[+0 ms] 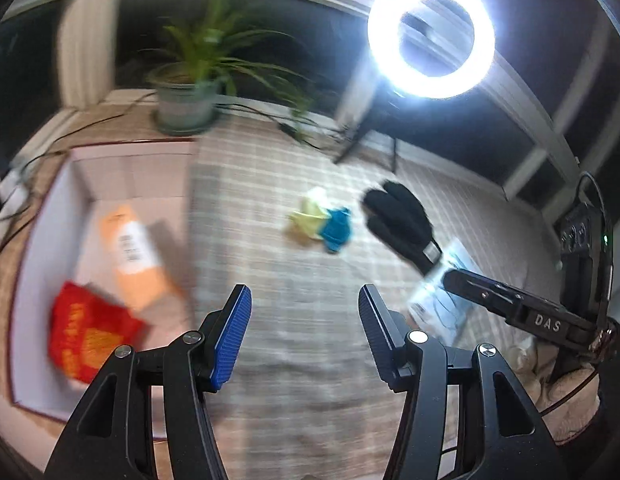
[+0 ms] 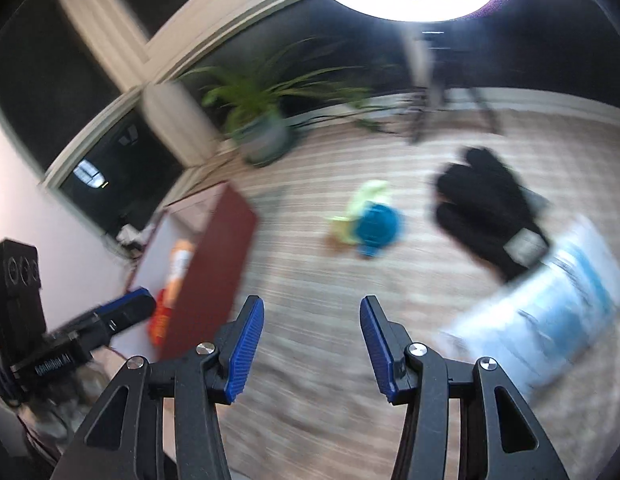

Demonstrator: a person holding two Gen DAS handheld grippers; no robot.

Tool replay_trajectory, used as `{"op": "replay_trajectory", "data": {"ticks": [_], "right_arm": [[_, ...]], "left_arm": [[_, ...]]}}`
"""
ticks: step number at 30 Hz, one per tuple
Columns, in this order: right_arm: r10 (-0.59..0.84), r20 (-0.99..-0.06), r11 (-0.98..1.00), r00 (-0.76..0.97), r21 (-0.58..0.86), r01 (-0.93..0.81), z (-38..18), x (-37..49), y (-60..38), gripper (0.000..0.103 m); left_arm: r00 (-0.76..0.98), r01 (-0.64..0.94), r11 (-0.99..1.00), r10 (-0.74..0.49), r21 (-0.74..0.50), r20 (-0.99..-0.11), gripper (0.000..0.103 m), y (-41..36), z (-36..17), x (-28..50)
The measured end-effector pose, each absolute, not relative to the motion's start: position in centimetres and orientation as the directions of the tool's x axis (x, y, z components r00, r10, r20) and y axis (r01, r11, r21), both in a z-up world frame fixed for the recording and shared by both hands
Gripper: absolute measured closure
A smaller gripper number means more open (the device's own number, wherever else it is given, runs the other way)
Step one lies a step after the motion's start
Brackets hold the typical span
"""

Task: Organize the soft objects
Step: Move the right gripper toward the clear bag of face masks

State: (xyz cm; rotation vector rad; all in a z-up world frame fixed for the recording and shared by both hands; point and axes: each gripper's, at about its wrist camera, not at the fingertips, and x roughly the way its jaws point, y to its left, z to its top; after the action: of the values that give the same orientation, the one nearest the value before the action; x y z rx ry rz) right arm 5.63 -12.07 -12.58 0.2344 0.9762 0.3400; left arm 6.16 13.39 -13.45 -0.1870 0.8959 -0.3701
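Left gripper (image 1: 305, 330) and right gripper (image 2: 311, 344): jaws apart, empty. Black glove (image 2: 485, 208) lies right of the box (image 2: 208, 272).

A home room rigged for filming — checked cloth (image 1: 294, 320) by a dark window (image 1: 270, 32), potted plant (image 1: 190, 92), ring light (image 1: 429, 36).

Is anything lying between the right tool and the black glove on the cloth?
Nothing visible does. The right tool hangs open and empty over bare checked tablecloth. The black glove lies ahead to its right, its cuff on a clear plastic packet.
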Motion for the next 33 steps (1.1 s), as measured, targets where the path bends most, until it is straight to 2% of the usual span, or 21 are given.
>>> {"op": "replay_trajectory", "data": {"ticks": [2, 5, 14, 23, 33], "right_arm": [[0.352, -0.771, 0.932, 0.53, 0.34, -0.125, -13.0, 4.3, -15.5, 0.057], [0.308, -0.775, 0.939, 0.553, 0.339, -0.047, -13.7, 2.2, -20.0, 0.056], [0.261, -0.792, 0.905, 0.552, 0.401, 0.146, -16.3, -1.2, -30.0, 0.054], [0.309, -0.792, 0.84, 0.527, 0.487, 0.24, -18.4, -1.3, -35.9, 0.054], [0.358, -0.764, 0.74, 0.538, 0.583, 0.335, -20.9, 3.5, -42.0, 0.054]], "left_arm": [[0.548, 0.258, 0.913, -0.408, -0.316, -0.73, 0.048, 11.3, -13.8, 6.6], [0.506, 0.263, 0.906, -0.422, -0.331, -0.752, 0.042, 8.5, -14.8, 7.8], [0.322, 0.304, 0.871, -0.476, -0.386, -0.819, 0.041, -0.4, -18.4, 11.2], [0.151, 0.413, 0.83, -0.469, -0.375, -0.87, 0.041, -7.5, -21.3, 15.6], [0.039, 0.434, 0.807, -0.46, -0.4, -0.887, 0.041, -9.3, -23.8, 17.1]]}}
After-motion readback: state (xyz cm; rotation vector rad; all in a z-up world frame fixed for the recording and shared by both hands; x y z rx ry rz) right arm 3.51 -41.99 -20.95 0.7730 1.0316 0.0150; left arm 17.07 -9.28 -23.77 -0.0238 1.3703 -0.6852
